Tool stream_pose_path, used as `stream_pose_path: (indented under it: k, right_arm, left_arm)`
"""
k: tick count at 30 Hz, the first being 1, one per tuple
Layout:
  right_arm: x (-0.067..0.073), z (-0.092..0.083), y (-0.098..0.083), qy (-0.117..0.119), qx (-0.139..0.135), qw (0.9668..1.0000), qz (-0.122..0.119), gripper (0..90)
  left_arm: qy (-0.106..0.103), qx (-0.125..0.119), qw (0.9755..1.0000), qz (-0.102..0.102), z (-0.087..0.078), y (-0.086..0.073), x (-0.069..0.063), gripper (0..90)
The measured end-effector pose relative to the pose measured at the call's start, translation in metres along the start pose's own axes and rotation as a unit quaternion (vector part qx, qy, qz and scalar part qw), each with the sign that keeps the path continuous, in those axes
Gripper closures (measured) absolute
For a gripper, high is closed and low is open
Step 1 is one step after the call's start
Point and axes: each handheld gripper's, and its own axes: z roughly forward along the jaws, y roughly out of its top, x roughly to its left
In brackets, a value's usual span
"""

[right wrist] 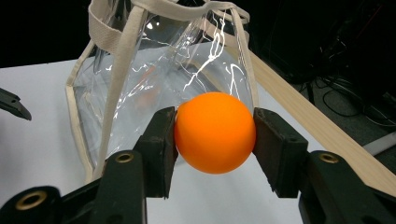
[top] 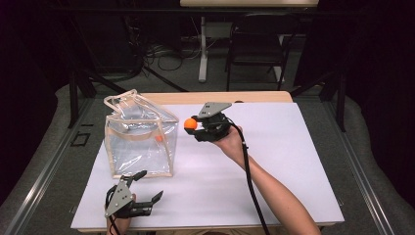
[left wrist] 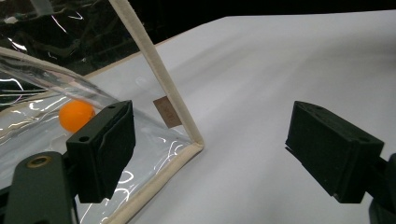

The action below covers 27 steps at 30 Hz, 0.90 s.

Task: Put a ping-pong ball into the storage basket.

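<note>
A clear plastic bag with beige trim stands on the white table, left of centre. An orange ball lies inside it, also seen through the bag wall as the inner ball in the left gripper view. My right gripper is shut on a second orange ball, held just right of the bag near its top. My left gripper stands open near the front edge, by the bag's lower front corner, nothing between its jaws.
The table's wooden far edge runs behind the bag. A chair and a desk leg stand on the floor beyond. White tabletop stretches to the right of the hands.
</note>
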Motion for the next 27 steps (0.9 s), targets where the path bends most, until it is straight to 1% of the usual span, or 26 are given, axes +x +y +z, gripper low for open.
stream_pose_path:
  k: [16, 27]
  right_arm:
    - [-0.002, -0.002, 0.012, -0.004, 0.002, 0.9999, -0.011, 50.8]
    - [-0.005, -0.004, 0.019, -0.004, 0.005, 0.9999, -0.009, 50.8]
  left_arm:
    - [0.001, -0.001, 1.0, 0.0, 0.0, 0.0, 0.0, 15.7]
    - [0.001, -0.001, 1.0, 0.001, 0.0, 0.0, 0.0, 15.7]
